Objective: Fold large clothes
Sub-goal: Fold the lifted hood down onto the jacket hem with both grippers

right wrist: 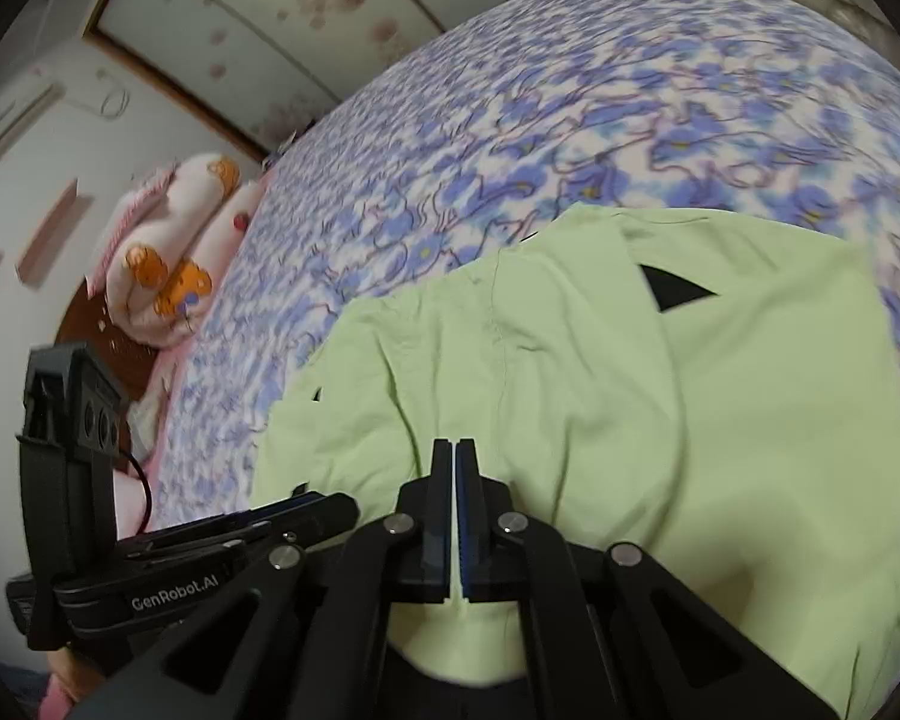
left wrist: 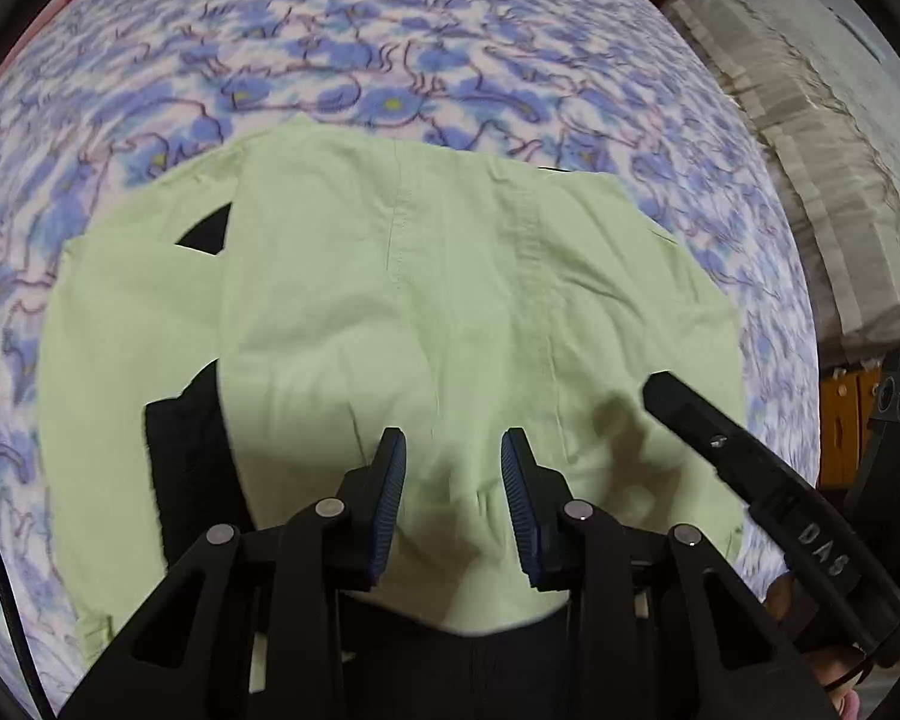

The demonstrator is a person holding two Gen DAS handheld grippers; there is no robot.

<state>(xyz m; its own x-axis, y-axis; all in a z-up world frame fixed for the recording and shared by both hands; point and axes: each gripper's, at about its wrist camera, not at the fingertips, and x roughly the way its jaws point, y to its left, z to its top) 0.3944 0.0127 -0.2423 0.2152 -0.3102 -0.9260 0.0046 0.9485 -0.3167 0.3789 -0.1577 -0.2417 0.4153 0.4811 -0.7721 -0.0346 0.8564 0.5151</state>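
Observation:
A light green garment (left wrist: 390, 300) with black inner parts (left wrist: 186, 450) lies partly folded on the bed. My left gripper (left wrist: 453, 450) hovers open just above its near edge, with nothing between the fingers. My right gripper (right wrist: 453, 462) has its fingers pressed together over the same garment (right wrist: 660, 420); whether cloth is pinched between them I cannot tell. The right gripper also shows in the left wrist view (left wrist: 750, 456) at the right. The left gripper shows in the right wrist view (right wrist: 258, 522) at the lower left.
The bed has a blue and purple floral sheet (left wrist: 390, 60) all around the garment. A folded beige blanket (left wrist: 822, 180) lies off the bed's right side. Pink rolled bedding with orange prints (right wrist: 168, 258) sits at the head of the bed, near a white wall.

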